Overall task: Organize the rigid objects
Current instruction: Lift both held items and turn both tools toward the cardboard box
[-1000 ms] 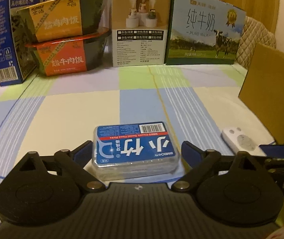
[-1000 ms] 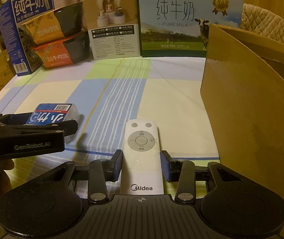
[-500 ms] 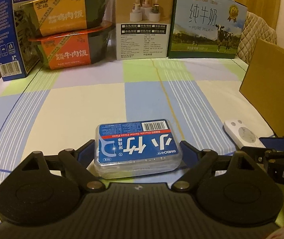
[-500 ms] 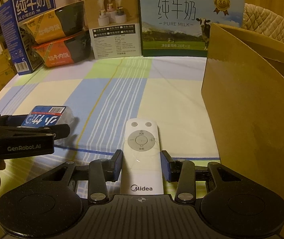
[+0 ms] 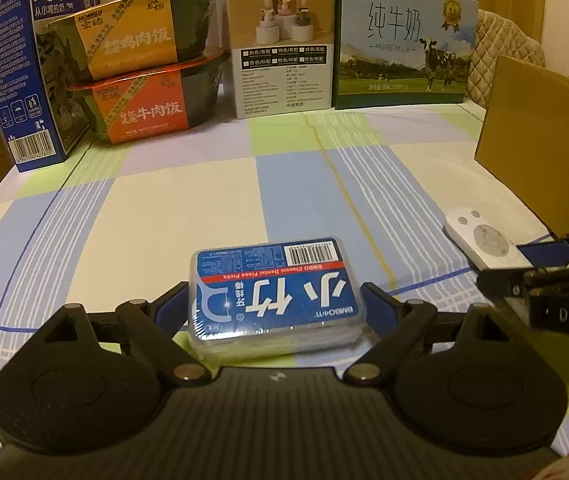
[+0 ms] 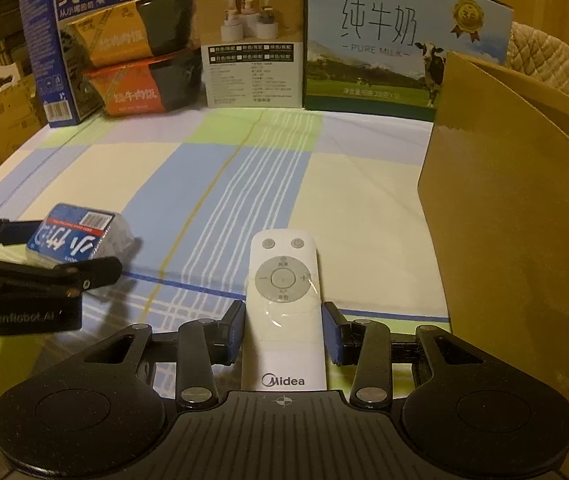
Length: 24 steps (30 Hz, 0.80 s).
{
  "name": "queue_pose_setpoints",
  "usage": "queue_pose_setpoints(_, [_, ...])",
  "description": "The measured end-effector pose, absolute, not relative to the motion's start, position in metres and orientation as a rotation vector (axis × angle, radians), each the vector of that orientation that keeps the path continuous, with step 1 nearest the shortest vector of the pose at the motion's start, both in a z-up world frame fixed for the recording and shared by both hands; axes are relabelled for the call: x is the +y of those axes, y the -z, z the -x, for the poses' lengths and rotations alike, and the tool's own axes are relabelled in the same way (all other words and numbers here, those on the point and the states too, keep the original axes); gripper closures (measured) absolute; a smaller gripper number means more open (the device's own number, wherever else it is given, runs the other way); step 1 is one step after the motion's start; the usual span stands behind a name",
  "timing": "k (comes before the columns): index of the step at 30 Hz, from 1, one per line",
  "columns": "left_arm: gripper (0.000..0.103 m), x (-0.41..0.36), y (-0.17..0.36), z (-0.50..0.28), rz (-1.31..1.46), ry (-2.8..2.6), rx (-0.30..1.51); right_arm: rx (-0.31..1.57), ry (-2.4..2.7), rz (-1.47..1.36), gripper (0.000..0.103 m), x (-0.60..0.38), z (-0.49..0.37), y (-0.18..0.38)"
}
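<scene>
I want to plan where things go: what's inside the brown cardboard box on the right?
Nothing inside shows. The cardboard box presents only its outer wall and part of an open top flap; that wall hides the interior in both wrist views, so whether it holds anything cannot be told.

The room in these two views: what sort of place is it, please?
Most likely a room in a home. A checked cloth covers the table, grocery packages such as a milk carton box and stacked rice bowls stand along the far edge, and a quilted chair back shows behind.
</scene>
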State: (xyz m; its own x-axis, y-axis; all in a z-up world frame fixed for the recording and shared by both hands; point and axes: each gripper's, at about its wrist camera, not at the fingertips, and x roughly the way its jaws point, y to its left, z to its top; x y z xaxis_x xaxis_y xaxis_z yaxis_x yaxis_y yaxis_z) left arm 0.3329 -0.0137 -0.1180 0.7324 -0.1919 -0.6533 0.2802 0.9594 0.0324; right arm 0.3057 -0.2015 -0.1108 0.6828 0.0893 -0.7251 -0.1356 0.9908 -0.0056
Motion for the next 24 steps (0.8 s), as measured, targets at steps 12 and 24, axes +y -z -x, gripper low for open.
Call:
queue_pose_setpoints(12, [0.013, -0.0168, 0.1208, -0.3314, -0.107, 0.210, 0.694, 0.780, -0.124, 0.077, 0.063, -0.2027, -0.3082, 0.1123])
queue_pose_setpoints(24, [0.018, -0.0173, 0.1214, -0.3288, -0.095, 0.180, 0.675, 0.753, -0.117, 0.090, 0.059, -0.2022, -0.3092, 0.1126])
